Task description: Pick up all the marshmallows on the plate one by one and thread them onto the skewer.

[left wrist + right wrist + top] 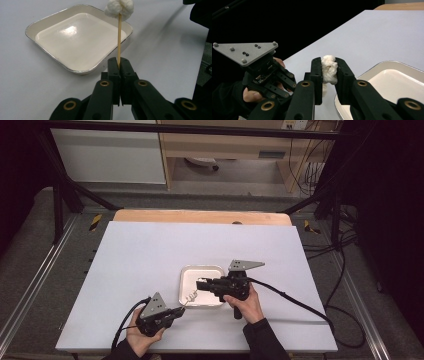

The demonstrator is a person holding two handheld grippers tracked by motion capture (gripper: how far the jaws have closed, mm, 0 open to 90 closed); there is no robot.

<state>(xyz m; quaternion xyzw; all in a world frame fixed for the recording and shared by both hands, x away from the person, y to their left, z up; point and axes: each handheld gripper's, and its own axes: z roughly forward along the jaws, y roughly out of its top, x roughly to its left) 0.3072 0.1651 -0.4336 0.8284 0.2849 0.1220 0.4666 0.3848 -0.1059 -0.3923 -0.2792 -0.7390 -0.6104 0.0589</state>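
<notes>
Two grippers at the near table edge, sharing one marshmallow skewer beside a tray.

Left gripper [175, 312] at about 7 o'clock on the white table [150, 250], jaws clamped tight on the bottom end of a thin wooden skewer [119, 37]. Skewer pointing away toward 1 o'clock, tipped with a white marshmallow [119, 8] just over the near edge of the tray [186, 275]. Right gripper [199, 285] reaching in from 3 o'clock over the tray, jaws partly closed and pinching that marshmallow [329, 68] between the pads, slightly squashed. Tray pale, square, shiny-rimmed, sitting a little toward 6 o'clock from the table's middle. Hands [250, 305] gripping both handles, cables [295, 302] trailing off toward 4 and 7 o'clock.
</notes>
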